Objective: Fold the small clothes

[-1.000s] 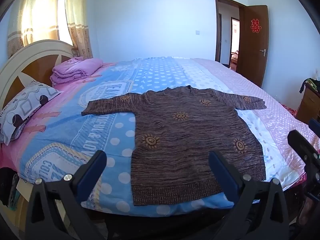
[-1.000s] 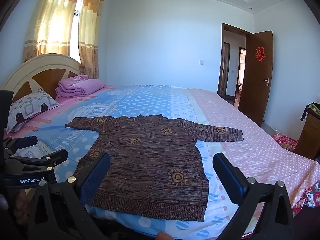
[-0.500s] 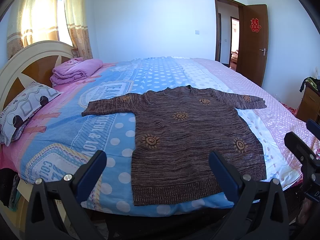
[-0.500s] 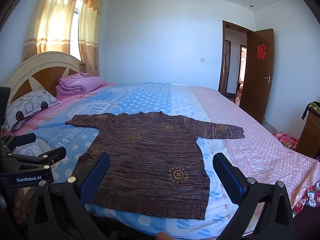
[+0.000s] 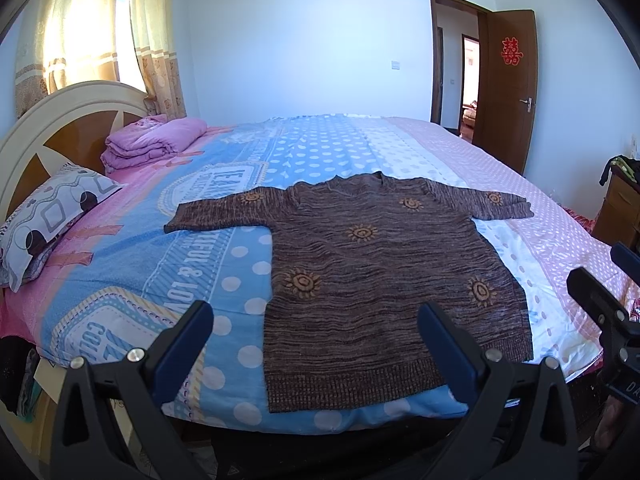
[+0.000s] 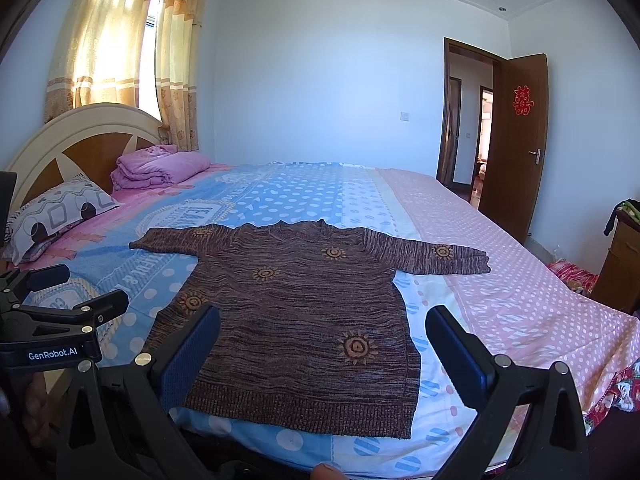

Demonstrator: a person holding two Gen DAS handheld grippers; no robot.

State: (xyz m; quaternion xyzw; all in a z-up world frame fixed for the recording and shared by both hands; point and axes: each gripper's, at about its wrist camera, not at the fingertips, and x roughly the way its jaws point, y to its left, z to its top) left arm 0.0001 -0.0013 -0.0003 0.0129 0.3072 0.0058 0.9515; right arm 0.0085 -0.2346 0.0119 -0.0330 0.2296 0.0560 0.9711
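Currently, the brown sweater point(image 5: 384, 280) lies flat near the foot edge of the bed point(image 6: 520, 300), sleeves spread. Compared with a second ago, only slight camera drift occurred. Left gripper point(image 5: 316, 344) and right gripper point(image 6: 324, 348) remain spread, empty; folding has not begun.

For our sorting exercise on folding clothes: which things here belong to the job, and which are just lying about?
Belongs to the job:
brown sweater, spread flat
left gripper, open
right gripper, open
bed

Just lying about:
folded pink blanket
pillow
curtains
open door
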